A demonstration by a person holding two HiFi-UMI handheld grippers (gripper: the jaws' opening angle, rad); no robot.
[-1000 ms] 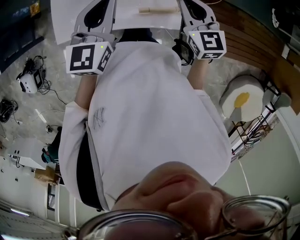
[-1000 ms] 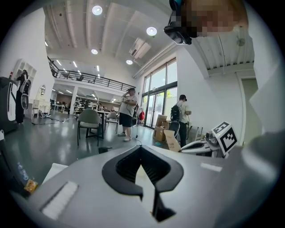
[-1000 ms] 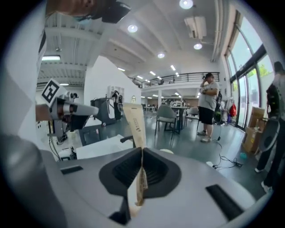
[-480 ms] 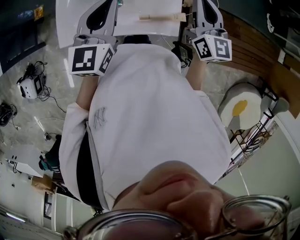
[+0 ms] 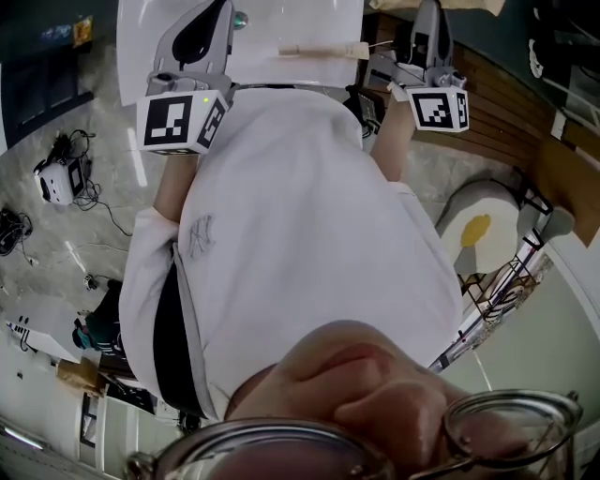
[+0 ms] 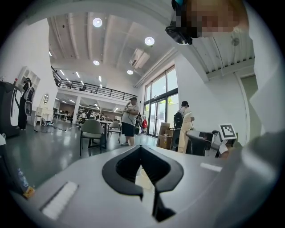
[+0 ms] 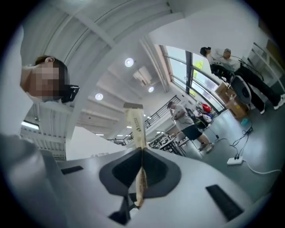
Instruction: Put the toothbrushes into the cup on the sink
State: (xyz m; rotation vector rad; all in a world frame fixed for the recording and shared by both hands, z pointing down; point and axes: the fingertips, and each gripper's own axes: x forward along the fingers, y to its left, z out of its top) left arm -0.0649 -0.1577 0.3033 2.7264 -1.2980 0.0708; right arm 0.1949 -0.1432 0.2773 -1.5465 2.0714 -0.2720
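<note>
My right gripper (image 7: pixel 141 150) is shut on a paper-wrapped toothbrush (image 7: pixel 135 124), which sticks out past the jaws on both sides. In the head view this gripper (image 5: pixel 427 11) is raised at the upper right, and its beige packet (image 5: pixel 469 5) shows at the top edge. A second wrapped toothbrush (image 5: pixel 323 49) lies on the white sink top (image 5: pixel 272 23) between the two grippers. My left gripper (image 5: pixel 217 9) hovers over that surface's left part; in its own view the left gripper (image 6: pixel 141 150) has its jaws together with nothing seen between them. No cup shows in any view.
The person's white shirt (image 5: pixel 291 216) fills the middle of the head view. Cables and small devices (image 5: pixel 61 173) lie on the floor at left. A round white stool (image 5: pixel 483 206), a wire rack (image 5: pixel 506 267) and wooden boards (image 5: pixel 506 89) are at right. People stand far off (image 6: pixel 130 118).
My right gripper has lifted and rolled with the wrapped toothbrush in its jaws, moving up and right in the head view. The left gripper has stayed about where it was.
</note>
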